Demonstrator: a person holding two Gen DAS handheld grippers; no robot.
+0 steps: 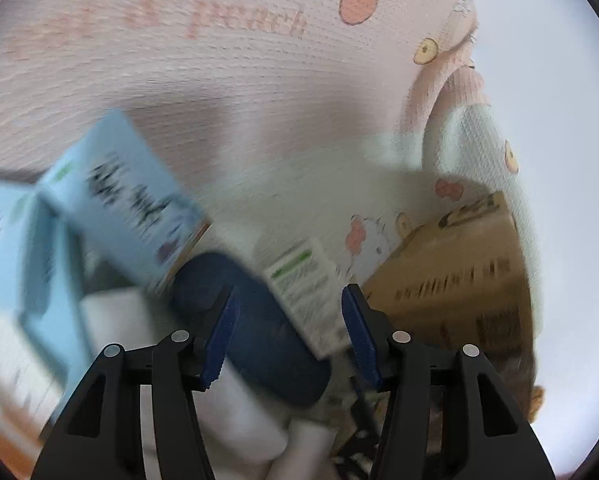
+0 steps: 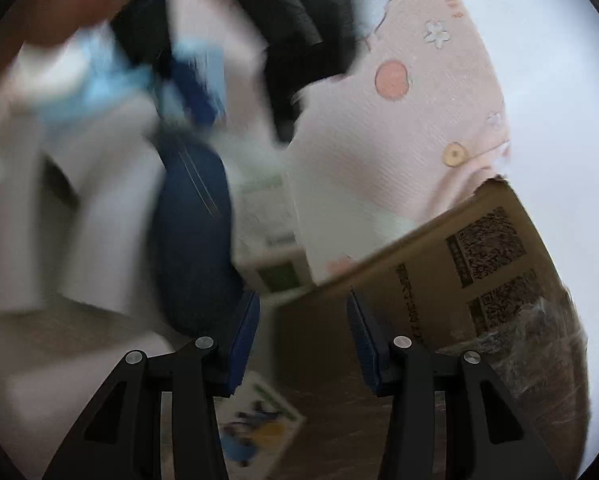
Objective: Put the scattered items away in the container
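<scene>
The left gripper stood wide with nothing pressed between its pads, poised over a dark blue pouch and a white green-labelled box. A light blue box lay tilted just beside them, blurred. The right gripper was partly open and empty above a cardboard box, probably the container, its flap angled up to receive items. A printed card lay inside it. All rested on a pink peach-print cloth; a pale wall stood behind.
</scene>
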